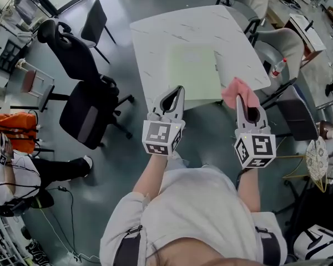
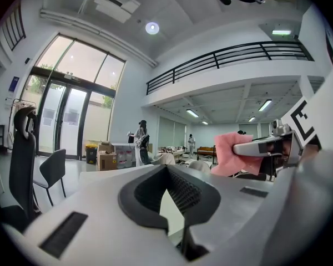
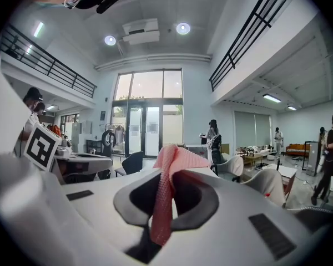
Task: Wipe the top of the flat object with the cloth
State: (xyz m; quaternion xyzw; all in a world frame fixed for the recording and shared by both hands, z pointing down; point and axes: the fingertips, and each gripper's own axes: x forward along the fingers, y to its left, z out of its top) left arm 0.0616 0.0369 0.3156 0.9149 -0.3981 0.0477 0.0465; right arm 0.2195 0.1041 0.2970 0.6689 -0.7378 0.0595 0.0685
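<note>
One pink cloth (image 1: 233, 90) in R gripper (image 1: 241, 101); L gripper (image 1: 179, 90) jaws together.

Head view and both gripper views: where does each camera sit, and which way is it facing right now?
Head view: on the person's head, looking steeply down at the white table, green sheet, forearms, left gripper and right gripper.
Left gripper view: on that gripper, level across the table towards glass doors; own jaws shut, empty.
Right gripper view: likewise level; own jaws pinching the pink cloth.
Shared: the left gripper view also shows the right gripper with the pink cloth.
</note>
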